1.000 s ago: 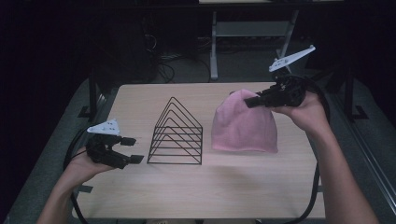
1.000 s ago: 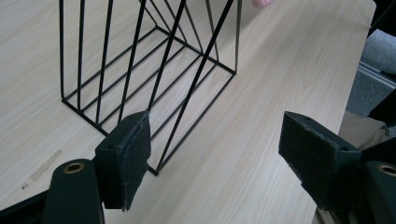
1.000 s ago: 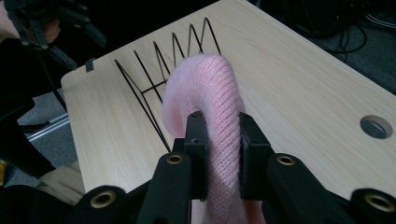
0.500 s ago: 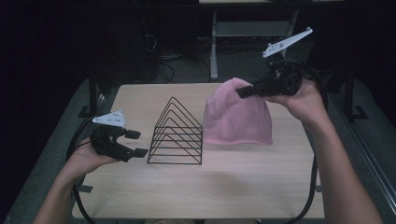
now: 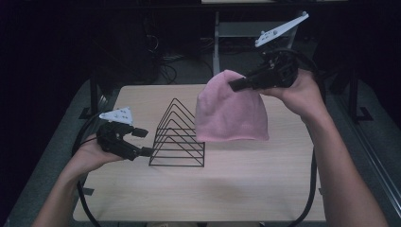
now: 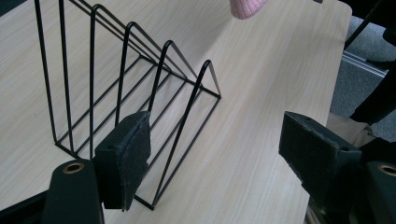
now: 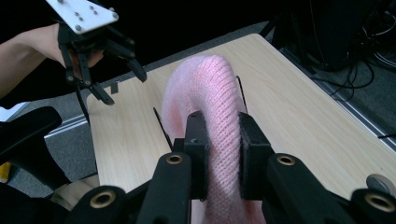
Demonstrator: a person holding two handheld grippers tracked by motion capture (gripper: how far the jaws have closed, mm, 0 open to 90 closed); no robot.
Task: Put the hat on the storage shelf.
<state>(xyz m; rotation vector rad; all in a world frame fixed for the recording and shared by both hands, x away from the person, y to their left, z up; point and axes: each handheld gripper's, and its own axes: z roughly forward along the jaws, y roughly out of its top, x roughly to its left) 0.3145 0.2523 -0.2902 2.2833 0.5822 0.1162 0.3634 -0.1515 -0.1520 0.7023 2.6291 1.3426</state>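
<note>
At the left of the high view, the left gripper [image 5: 143,142] is hovering low over the table [image 5: 265,189], its jaws spread wide and holding nothing — one tip is sitting just beside the near left corner of the rack [image 5: 178,137], though whether it is touching the wire cannot be told from above. In the left gripper view the two black pads [image 6: 123,158] are standing well apart, with the rack [image 6: 135,93] rising between and beyond them; the left pad is overlapping the rack's nearest wire loops, and a pink edge of the hat [image 6: 247,7] is hanging in at the top. The rack is standing upright near the middle of the table, its triangular loops lined up one behind another. To its right, the hat [image 5: 231,113] is hanging in the air, lifted off the table, its open brim pointing down and its left side close to the rack's top. The right gripper [image 5: 235,85] is pinching the hat near its crown — in the right gripper view the jaws are pressed together on a fold of the knit [image 7: 215,116], with the left gripper [image 7: 119,77] farther off across the table.
</note>
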